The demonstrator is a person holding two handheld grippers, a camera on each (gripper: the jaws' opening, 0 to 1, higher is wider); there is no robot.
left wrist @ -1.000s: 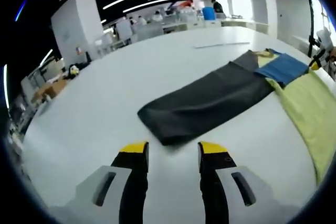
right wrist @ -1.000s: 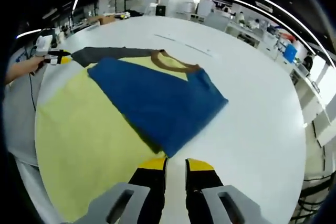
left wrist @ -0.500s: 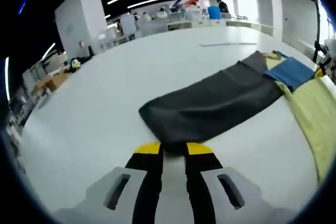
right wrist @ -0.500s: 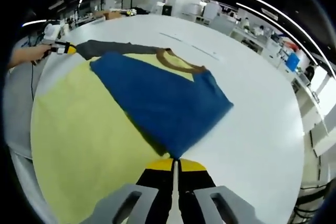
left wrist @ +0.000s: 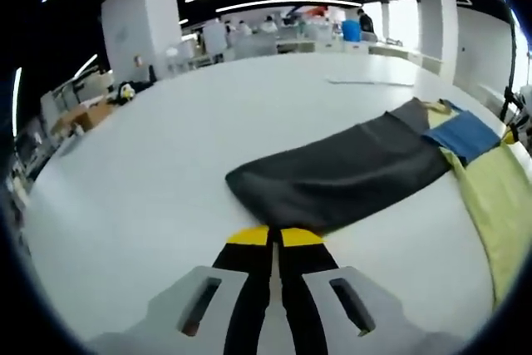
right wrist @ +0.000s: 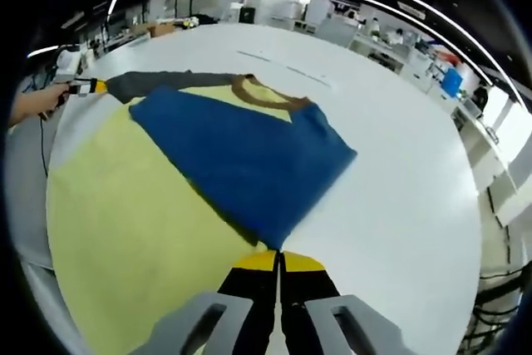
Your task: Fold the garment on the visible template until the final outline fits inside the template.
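The garment lies flat on the white table [left wrist: 150, 172]: a yellow body [right wrist: 125, 205], a brown collar [right wrist: 258, 93], a dark grey sleeve [left wrist: 349, 172] and a blue sleeve [right wrist: 249, 164]. The grey sleeve stretches out sideways, and my left gripper [left wrist: 274, 235] is shut on its cuff end. The blue sleeve lies folded across the yellow body, its cuff corner pinched in my right gripper [right wrist: 278, 258]. In the right gripper view the left gripper [right wrist: 83, 86] sits at the grey sleeve's [right wrist: 154, 82] far end, held by a hand [right wrist: 29, 106].
Thin line marks [left wrist: 366, 82] cross the white table [right wrist: 399, 172] beyond the collar. Bare tabletop surrounds the garment on the left and far sides. Desks, white pillars and people stand in the background room. The table edge [right wrist: 478, 230] curves off at the right.
Both grippers went from open to shut. The left moved forward and closed on the grey sleeve's cuff; the right closed on the blue sleeve's cuff corner.
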